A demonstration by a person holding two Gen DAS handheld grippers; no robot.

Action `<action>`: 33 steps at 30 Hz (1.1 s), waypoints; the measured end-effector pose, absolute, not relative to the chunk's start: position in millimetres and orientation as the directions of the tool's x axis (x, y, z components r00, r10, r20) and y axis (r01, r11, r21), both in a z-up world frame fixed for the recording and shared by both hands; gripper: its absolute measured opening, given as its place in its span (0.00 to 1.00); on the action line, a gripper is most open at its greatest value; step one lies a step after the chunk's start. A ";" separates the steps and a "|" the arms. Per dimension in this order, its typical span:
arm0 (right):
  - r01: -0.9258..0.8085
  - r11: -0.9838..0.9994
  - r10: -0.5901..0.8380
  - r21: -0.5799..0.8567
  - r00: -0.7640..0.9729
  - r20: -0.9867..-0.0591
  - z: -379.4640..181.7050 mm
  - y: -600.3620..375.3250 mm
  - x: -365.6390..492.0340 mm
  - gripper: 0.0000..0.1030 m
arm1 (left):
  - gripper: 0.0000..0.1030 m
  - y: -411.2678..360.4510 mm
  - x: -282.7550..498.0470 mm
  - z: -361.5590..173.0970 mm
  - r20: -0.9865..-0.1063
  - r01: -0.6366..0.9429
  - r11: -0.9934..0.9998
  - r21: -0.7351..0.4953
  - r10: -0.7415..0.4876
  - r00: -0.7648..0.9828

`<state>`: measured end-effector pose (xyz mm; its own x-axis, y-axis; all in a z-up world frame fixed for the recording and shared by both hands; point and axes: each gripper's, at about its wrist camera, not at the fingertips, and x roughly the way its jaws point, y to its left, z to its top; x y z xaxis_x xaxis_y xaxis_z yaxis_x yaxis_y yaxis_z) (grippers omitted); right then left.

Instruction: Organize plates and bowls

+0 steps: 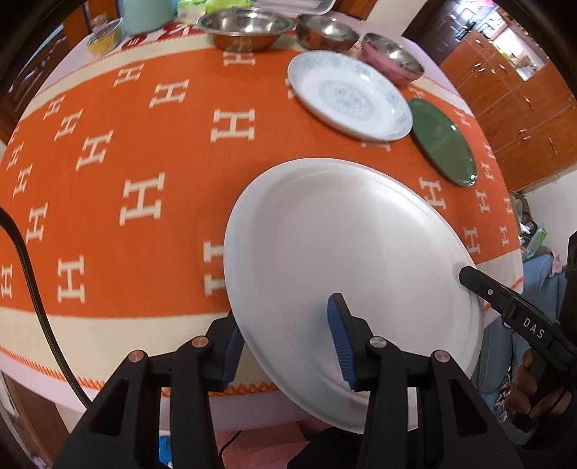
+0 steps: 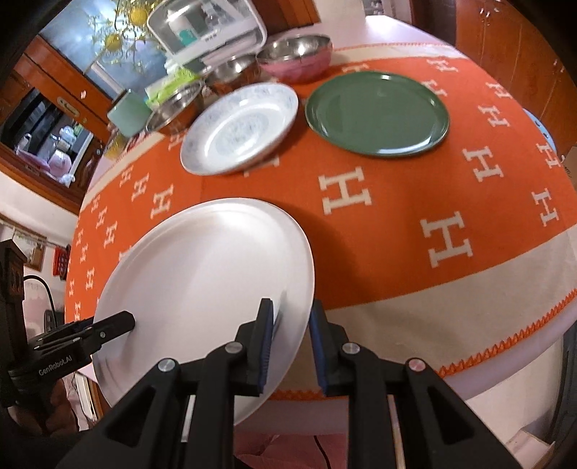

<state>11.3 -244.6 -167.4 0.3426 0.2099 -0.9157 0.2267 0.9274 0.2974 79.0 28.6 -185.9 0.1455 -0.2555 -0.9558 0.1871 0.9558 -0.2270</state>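
Both grippers pinched opposite rims of the large plain white round plate (image 1: 346, 270), the left gripper (image 1: 288, 346) part-closed and the right gripper (image 2: 290, 346) nearly closed, holding it tilted over the near edge of the orange H-patterned tablecloth (image 1: 144, 151). Held only by its edges, it could slip and fall off the table. Toward 12 o'clock sat 1 blue-patterned white plate (image 1: 348, 93), 1 green plate (image 1: 443, 142) and 3 steel bowls (image 1: 245, 29).

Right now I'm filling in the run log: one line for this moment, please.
left gripper: shut on white plate | right gripper: shut on plate's opposite rim | plate: tilted above tablecloth | green plate: on tablecloth
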 end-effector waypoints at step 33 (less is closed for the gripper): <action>0.041 0.990 0.109 0.134 0.380 -0.919 -194.1 -234.8 8.2 0.42 | 0.57 15.8 72.5 -227.4 -0.986 0.086 0.995 -0.048 -0.061 0.155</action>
